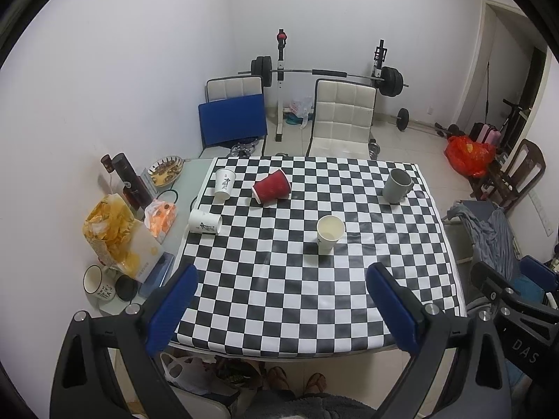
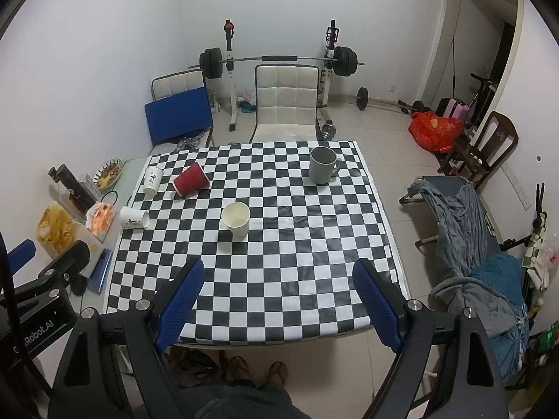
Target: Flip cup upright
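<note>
We see a red ribbed paper cup (image 1: 271,186) on its side, far-left on the checkered counter (image 1: 279,279), mouth toward the left. A white printed paper cup (image 1: 205,222) also lies tipped at the left edge. Upright: two white paper cups (image 1: 329,233) (image 1: 224,183), one grey ceramic mug (image 1: 396,185). Five vessels total. Left claw (image 1: 281,279) and right claw (image 2: 278,274) both spread wide, holding nothing, above the near edge.

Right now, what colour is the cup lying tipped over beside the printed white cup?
Red cup, clearest in the right wrist view.
</note>
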Tool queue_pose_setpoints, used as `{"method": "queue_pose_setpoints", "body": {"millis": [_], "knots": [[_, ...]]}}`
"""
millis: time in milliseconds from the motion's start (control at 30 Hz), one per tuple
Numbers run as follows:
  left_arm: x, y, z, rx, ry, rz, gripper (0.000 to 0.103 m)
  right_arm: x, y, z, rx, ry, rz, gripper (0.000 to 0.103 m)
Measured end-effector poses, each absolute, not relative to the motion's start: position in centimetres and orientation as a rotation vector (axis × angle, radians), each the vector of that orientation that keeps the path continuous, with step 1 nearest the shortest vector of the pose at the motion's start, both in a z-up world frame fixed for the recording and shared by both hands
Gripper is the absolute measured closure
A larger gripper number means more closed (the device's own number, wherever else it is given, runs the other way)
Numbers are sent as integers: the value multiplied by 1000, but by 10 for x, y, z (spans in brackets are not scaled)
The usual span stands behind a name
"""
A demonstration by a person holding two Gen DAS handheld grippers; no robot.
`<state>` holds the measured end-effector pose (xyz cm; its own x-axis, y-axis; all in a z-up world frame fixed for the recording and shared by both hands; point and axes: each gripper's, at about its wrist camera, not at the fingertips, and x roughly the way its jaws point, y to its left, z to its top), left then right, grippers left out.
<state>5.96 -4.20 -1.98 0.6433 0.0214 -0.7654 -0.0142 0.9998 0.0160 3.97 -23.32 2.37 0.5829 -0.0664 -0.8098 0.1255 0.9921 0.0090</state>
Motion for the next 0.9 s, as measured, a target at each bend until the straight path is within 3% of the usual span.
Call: {"method": "queue_pose_setpoints", "body": {"millis": [900], "knots": [[66,-37,-10,5,864,23,4,43,-228,35,68,928,-105,15]]}}
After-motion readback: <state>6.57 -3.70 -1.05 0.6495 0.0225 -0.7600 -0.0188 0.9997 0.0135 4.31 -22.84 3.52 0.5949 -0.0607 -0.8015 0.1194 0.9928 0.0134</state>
